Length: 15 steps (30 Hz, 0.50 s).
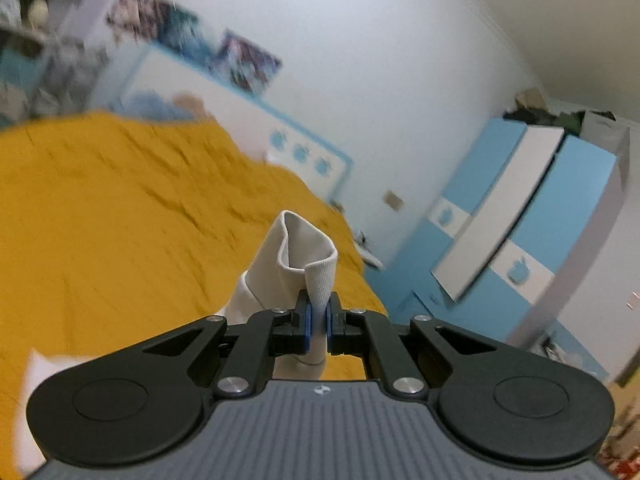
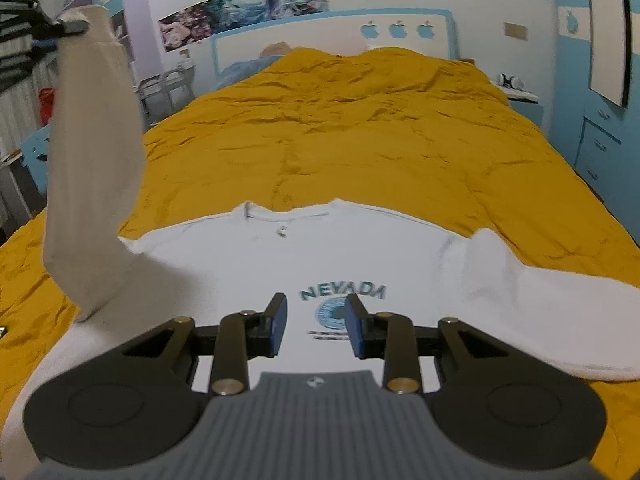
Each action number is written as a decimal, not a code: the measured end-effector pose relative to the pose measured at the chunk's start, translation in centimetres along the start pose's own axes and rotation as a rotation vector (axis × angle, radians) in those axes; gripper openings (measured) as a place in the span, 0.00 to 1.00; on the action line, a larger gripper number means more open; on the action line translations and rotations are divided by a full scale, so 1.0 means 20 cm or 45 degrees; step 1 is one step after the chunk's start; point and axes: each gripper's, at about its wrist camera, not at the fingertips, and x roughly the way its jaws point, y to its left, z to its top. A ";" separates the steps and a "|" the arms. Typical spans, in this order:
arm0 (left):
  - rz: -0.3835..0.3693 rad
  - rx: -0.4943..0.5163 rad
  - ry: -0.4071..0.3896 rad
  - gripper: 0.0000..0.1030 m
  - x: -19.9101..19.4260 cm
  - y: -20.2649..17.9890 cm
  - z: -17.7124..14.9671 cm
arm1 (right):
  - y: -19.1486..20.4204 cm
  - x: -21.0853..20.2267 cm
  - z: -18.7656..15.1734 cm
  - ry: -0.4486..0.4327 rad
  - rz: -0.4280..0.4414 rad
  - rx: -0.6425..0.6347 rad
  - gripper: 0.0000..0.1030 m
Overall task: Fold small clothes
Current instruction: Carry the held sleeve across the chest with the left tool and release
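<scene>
A white long-sleeved shirt with a blue "NEVADA" print lies front up on the yellow bedcover. My left gripper is shut on the cuff of its left sleeve and holds it high; in the right wrist view that sleeve hangs from the left gripper at the upper left. My right gripper is open and empty, just above the shirt's chest print. The other sleeve lies flat to the right.
The bed's blue and white headboard stands at the far end, with a pillow before it. A blue and white wardrobe stands right of the bed. Shelves and clutter line the left side.
</scene>
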 end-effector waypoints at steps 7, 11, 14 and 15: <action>0.005 -0.098 0.280 0.06 0.37 0.03 -0.50 | -0.15 0.01 -0.06 0.014 -0.032 0.056 0.27; 0.012 -0.142 0.487 0.07 0.55 0.12 -0.76 | -0.22 0.02 -0.11 0.041 -0.063 0.080 0.27; 0.000 -0.138 0.618 0.19 0.63 0.13 -0.87 | -0.26 0.03 -0.14 0.058 -0.081 0.106 0.27; -0.011 -0.137 0.650 0.35 0.60 0.12 -0.91 | -0.27 0.03 -0.14 0.062 -0.084 0.110 0.27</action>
